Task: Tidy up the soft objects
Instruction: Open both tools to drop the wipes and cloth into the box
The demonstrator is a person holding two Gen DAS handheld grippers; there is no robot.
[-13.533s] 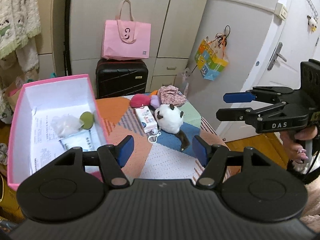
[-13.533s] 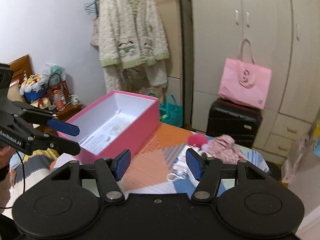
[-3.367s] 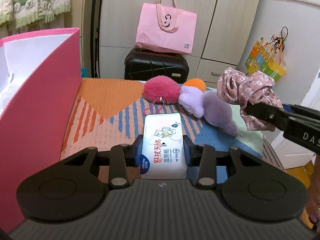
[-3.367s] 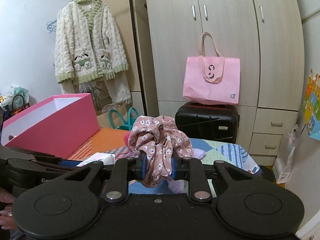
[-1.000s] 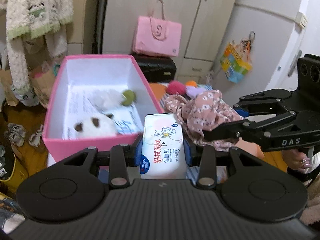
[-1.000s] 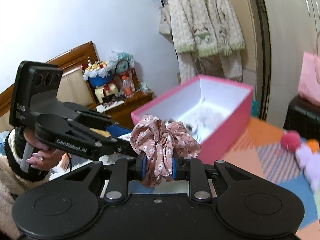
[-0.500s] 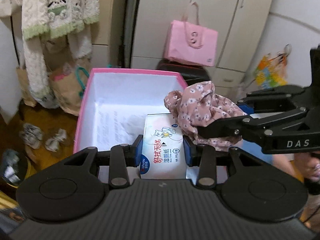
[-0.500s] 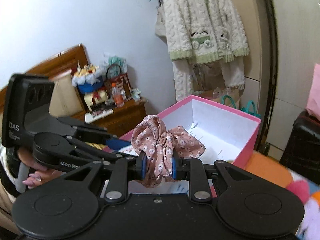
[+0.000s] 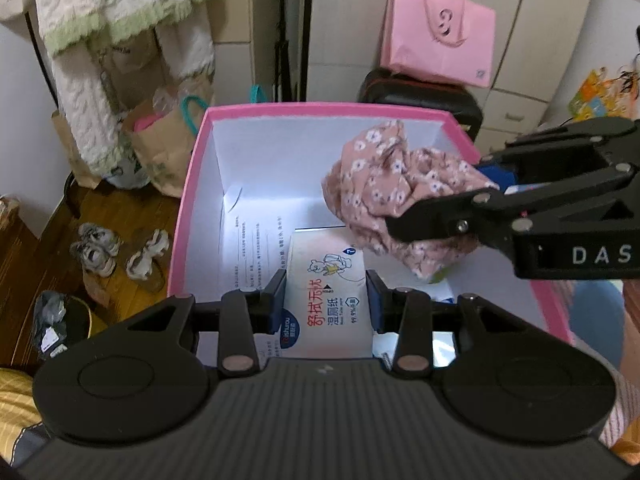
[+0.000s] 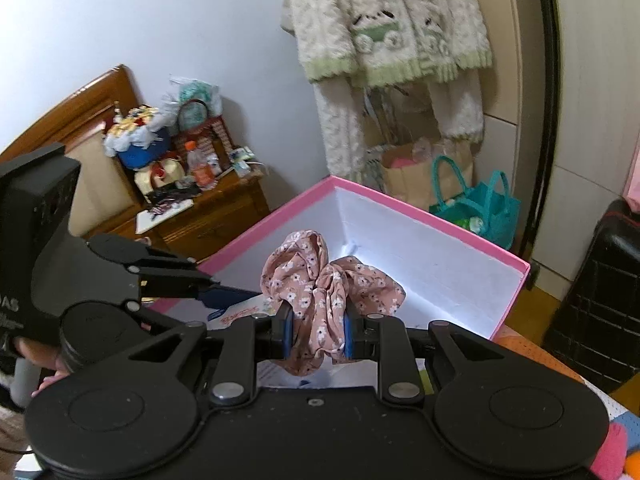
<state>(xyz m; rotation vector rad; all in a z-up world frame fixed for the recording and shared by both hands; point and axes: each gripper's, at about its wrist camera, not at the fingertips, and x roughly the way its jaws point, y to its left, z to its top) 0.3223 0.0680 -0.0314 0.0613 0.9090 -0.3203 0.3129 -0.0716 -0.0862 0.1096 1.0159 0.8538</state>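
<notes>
pink box (image 9: 188, 184) below, left claw (image 9: 326, 300) pinching wipes pack (image 9: 326, 304), right claw (image 10: 316, 334) pinching scrunchie (image 10: 328, 280)

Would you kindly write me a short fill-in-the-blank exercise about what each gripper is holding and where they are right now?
1. The left gripper is shut on a pack of wet ____.
2. The right gripper is shut on a pink floral ____.
3. Both held items hang over the open box whose outer walls are ____ in colour.
4. On top of the black suitcase behind the box stands a pink ____.

Missing words: wipes; scrunchie; pink; bag
</notes>
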